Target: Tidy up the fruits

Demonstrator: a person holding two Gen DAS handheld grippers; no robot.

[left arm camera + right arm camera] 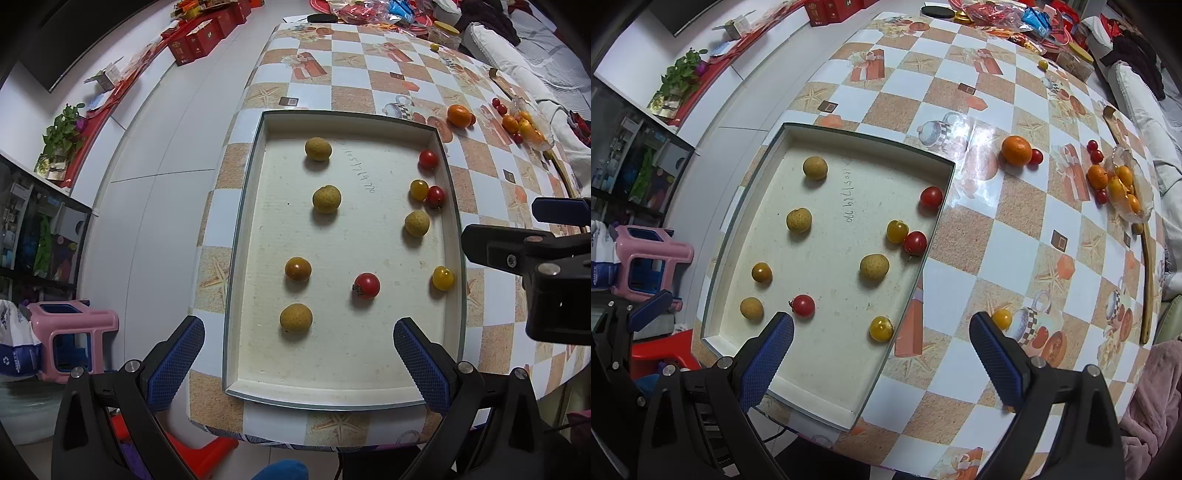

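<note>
Tray: shallow cream tray (406, 125) sitting on the checkered worktop (997, 236), handwriting showing on its floor.
Fruit in tray: four tan, rough-skinned round fruits, e.g. one (318, 149) lying near the far-left corner; red cherry tomatoes, one (366, 285) lying mid-tray, another (436, 196) touching a yellow tomato (419, 189) by the right wall; a second yellow one (881, 328) resting near the right wall, closer in.
Fruit outside tray: orange mandarin (1017, 150) sitting on the worktop with a red tomato (1036, 156) touching it; small yellow tomato (1001, 319) lying just beside the right tongs' far fingertip; a pile of small oranges (1123, 184) lying well apart, further right.
Left tongs (299, 336): hovering over the tray's near end, spread wide, gripping nothing.
Right tongs (882, 332): spread wide, straddling the tray's right wall, gripping nothing.
</note>
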